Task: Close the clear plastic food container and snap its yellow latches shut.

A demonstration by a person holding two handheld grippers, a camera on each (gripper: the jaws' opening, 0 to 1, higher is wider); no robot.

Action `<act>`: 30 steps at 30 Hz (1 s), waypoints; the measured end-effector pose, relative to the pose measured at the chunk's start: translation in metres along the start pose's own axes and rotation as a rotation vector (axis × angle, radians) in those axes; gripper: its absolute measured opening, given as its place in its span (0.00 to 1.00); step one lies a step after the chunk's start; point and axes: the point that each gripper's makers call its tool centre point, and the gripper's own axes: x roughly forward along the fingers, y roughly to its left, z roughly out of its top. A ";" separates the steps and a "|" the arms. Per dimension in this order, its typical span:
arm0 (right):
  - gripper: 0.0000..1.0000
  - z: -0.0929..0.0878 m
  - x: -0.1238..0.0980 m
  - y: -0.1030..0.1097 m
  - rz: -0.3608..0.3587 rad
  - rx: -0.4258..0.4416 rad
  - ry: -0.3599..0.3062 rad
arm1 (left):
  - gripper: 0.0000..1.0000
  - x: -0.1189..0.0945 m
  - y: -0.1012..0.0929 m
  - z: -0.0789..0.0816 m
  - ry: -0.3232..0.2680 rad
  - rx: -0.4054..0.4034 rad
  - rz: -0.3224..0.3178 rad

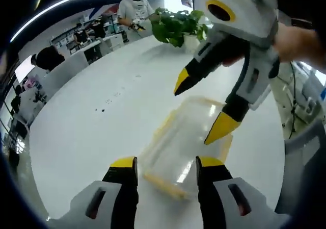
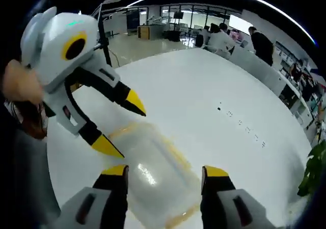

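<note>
A clear plastic food container (image 1: 178, 140) with yellow latches lies on the white table (image 1: 86, 127), its lid resting on top. My left gripper (image 1: 167, 162) stands open just short of its near end, yellow fingertips (image 1: 124, 162) apart and holding nothing. My right gripper (image 1: 200, 105) hovers open over the far end, one tip close to the container's right edge. In the right gripper view the container (image 2: 155, 160) lies in front of my right gripper (image 2: 165, 171), with the left gripper (image 2: 122, 124) open at its far left end. A yellow latch (image 2: 178, 220) shows at the near edge.
A green potted plant (image 1: 175, 25) stands on the table's far side, also seen as leaves (image 2: 313, 173) at the right. A person (image 1: 133, 9) stands behind it. Desks and seated people (image 2: 219, 37) ring the room. Small dark specks (image 2: 239, 121) mark the tabletop.
</note>
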 end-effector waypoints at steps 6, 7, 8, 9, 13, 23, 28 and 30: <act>0.59 -0.015 -0.006 -0.001 -0.129 0.128 -0.070 | 0.46 -0.001 0.012 -0.007 -0.030 -0.116 0.064; 0.60 -0.020 -0.005 0.001 -0.136 0.159 -0.079 | 0.46 -0.001 0.015 -0.010 -0.031 -0.146 0.080; 0.60 -0.025 -0.006 0.001 -0.149 0.182 -0.078 | 0.47 -0.001 0.016 -0.012 -0.033 -0.178 0.087; 0.61 -0.028 -0.006 0.002 -0.157 0.216 -0.092 | 0.47 -0.002 0.017 -0.012 -0.047 -0.196 0.091; 0.66 -0.028 -0.009 0.003 -0.176 0.273 -0.137 | 0.51 -0.008 0.015 -0.010 -0.105 -0.354 0.089; 0.64 -0.042 -0.012 -0.020 -0.150 0.484 -0.169 | 0.44 -0.004 0.013 -0.027 -0.096 -0.480 0.095; 0.57 -0.048 -0.011 -0.015 -0.120 0.514 -0.155 | 0.42 0.000 0.000 -0.040 -0.091 -0.601 0.042; 0.54 -0.048 -0.010 -0.011 -0.119 0.521 -0.163 | 0.45 0.002 -0.003 -0.039 -0.091 -0.587 0.038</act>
